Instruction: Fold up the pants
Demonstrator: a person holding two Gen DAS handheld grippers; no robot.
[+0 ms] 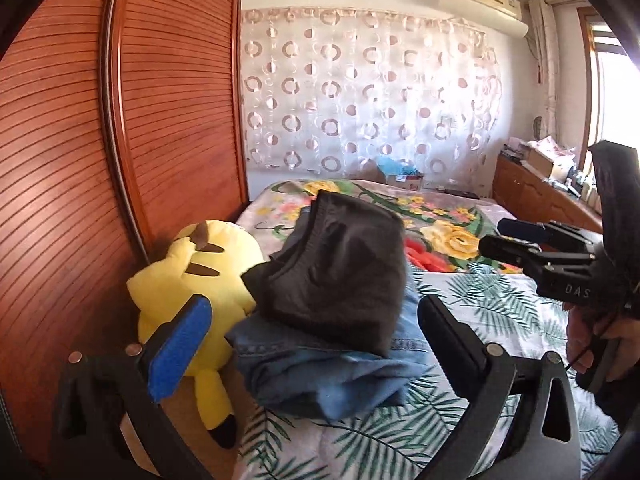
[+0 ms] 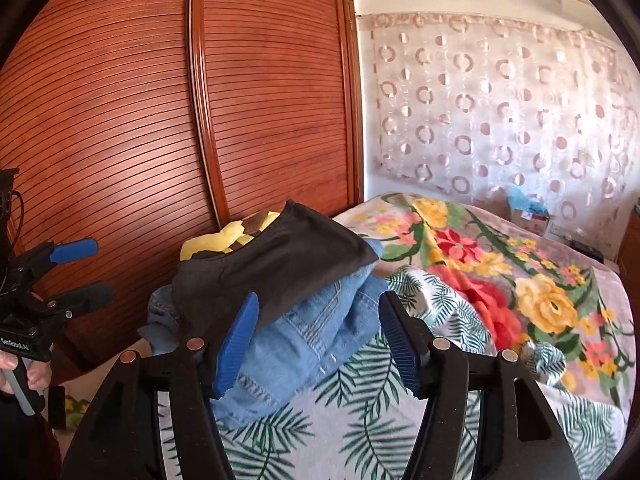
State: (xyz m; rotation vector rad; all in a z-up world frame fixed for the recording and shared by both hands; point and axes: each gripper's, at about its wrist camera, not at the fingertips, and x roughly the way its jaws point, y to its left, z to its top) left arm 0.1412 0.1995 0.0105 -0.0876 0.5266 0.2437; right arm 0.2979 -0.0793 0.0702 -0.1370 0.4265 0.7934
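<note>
Dark grey folded pants (image 1: 340, 272) (image 2: 272, 260) lie on top of folded blue jeans (image 1: 328, 376) (image 2: 304, 344) on the bed, at the edge by the wardrobe. My left gripper (image 1: 316, 344) stands wide open just short of the stack, its fingers apart on either side and touching nothing. It also shows at the left edge of the right wrist view as the left gripper (image 2: 80, 272), held in a hand. My right gripper (image 2: 318, 340) is open in front of the jeans, with its pads off the cloth. In the left wrist view the right gripper (image 1: 520, 240) hangs to the stack's right.
A yellow plush toy (image 1: 192, 276) (image 2: 216, 240) leans against the slatted wooden wardrobe door (image 1: 80, 160) left of the stack. The leaf-print sheet (image 1: 500, 312) (image 2: 360, 420) spreads to the right, with a floral blanket (image 1: 448, 236) (image 2: 500, 280) behind it. A low wooden cabinet (image 1: 532, 192) stands at the far right.
</note>
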